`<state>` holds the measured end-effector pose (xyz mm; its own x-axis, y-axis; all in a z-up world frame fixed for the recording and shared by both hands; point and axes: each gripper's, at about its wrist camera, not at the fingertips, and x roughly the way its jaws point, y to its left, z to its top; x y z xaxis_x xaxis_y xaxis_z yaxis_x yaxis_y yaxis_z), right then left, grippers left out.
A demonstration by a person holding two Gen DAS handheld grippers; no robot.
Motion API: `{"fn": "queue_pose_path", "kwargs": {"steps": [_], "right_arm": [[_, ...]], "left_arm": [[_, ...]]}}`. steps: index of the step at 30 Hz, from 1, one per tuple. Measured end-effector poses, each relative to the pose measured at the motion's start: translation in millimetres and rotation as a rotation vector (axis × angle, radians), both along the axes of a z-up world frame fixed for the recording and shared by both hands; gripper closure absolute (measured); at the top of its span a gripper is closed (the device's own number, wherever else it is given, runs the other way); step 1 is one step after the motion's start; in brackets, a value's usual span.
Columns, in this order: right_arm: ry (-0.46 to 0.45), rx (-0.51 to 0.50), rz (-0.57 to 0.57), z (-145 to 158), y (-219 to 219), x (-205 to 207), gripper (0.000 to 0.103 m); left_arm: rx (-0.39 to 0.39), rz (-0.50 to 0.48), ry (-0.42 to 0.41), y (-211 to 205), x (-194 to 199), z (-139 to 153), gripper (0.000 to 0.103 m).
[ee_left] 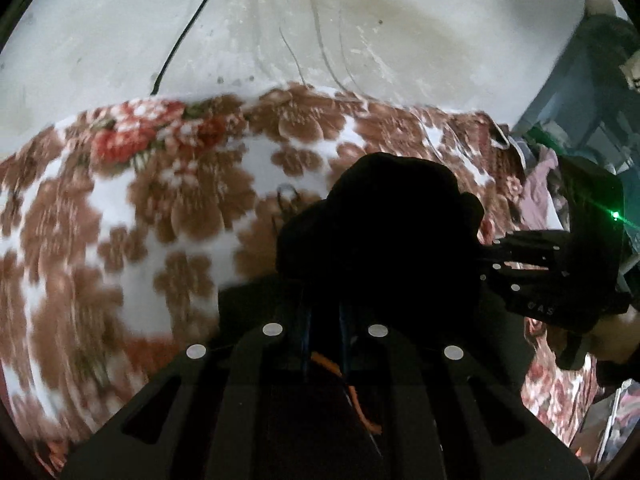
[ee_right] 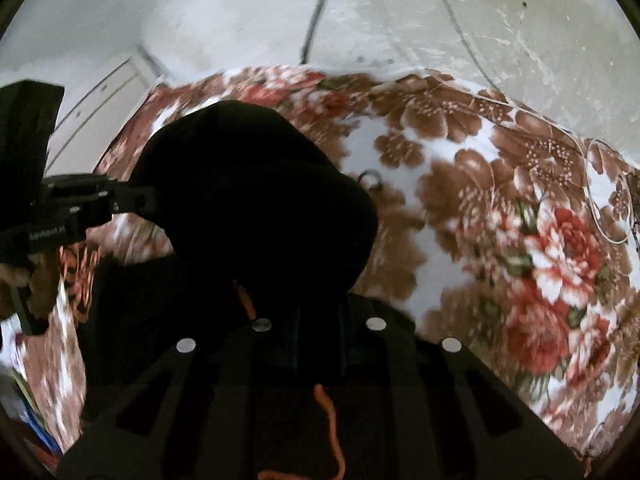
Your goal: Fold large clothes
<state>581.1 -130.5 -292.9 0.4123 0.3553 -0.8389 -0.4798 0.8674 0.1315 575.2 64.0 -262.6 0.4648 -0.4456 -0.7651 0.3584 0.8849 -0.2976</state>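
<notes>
A black garment [ee_left: 384,224] with an orange drawstring [ee_left: 360,404] is bunched over my left gripper [ee_left: 324,316], which is shut on it; the fingertips are hidden in the cloth. In the right wrist view the same black garment [ee_right: 256,200] with its orange drawstring [ee_right: 332,420] covers my right gripper [ee_right: 316,316], also shut on it. The right gripper [ee_left: 504,264] shows at the right of the left wrist view; the left gripper [ee_right: 140,200] shows at the left of the right wrist view. Both hold the garment above a floral blanket [ee_left: 120,216].
The floral blanket [ee_right: 500,220] covers a bed against a stained white wall [ee_left: 320,20] with a black cable [ee_left: 180,40]. Clutter and a dark cabinet [ee_left: 592,100] stand at the right. A white door [ee_right: 104,96] is at the left.
</notes>
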Motion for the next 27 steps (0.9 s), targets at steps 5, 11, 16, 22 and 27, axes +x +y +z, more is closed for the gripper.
{"fn": "queue_pose_path", "kwargs": {"steps": [5, 11, 16, 22, 27], "right_arm": [[0.037, -0.008, 0.005, -30, -3, -65, 0.088], [0.086, -0.061, -0.013, -75, -10, -123, 0.087], [0.134, -0.095, -0.03, -111, -20, -163, 0.068], [0.165, -0.095, -0.024, -126, -34, -189, 0.043], [0.212, -0.064, -0.065, -117, -58, -200, 0.034]], "left_arm": [[-0.011, 0.025, 0.03, 2, -72, -25, 0.094], [0.01, 0.044, 0.084, -3, -139, -73, 0.094], [0.07, 0.041, 0.108, -16, -180, -114, 0.093], [0.044, 0.083, 0.132, -9, -206, -138, 0.051], [0.059, 0.118, 0.154, 13, -232, -134, 0.044]]}}
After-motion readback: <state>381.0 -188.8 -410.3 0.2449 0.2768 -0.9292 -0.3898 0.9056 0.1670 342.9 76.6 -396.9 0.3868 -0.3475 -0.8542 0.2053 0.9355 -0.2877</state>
